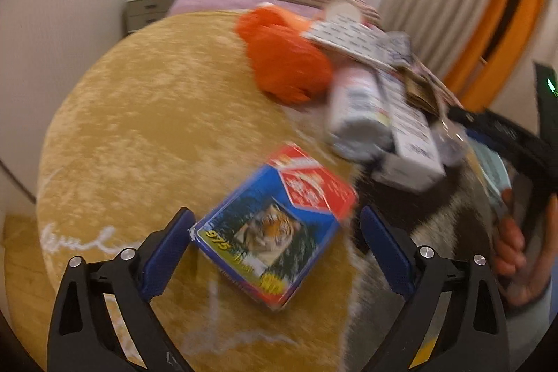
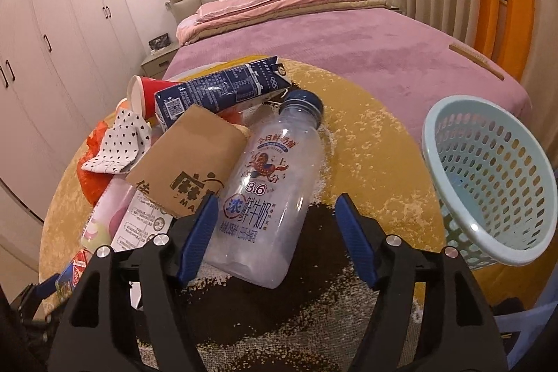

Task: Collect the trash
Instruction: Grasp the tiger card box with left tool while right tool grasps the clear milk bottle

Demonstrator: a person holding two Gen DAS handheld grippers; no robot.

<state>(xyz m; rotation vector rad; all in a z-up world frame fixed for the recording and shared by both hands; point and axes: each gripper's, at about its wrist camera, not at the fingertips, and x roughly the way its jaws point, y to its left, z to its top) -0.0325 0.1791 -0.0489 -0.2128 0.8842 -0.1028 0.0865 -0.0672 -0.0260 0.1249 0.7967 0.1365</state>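
My left gripper (image 1: 275, 232) is open with a blue and red tiger-print box (image 1: 275, 229) lying on the yellow rug between its fingers. My right gripper (image 2: 275, 222) is open around the lower part of a clear plastic milk bottle (image 2: 268, 194) with a blue cap, lying on the rug. Left of the bottle lies a trash pile: a brown paper bag (image 2: 188, 156), a dark blue carton (image 2: 223, 89), a red paper cup (image 2: 143, 93) and a spotted cloth (image 2: 118, 142). A pale blue basket (image 2: 488, 176) lies tipped at the right.
An orange bag (image 1: 286, 58) and white cartons (image 1: 380, 114) lie beyond the tiger box. The round yellow rug (image 1: 139, 128) sits before a pink bed (image 2: 348, 40). White wardrobes (image 2: 52, 40) stand left. The other hand (image 1: 523, 253) is at the left view's right edge.
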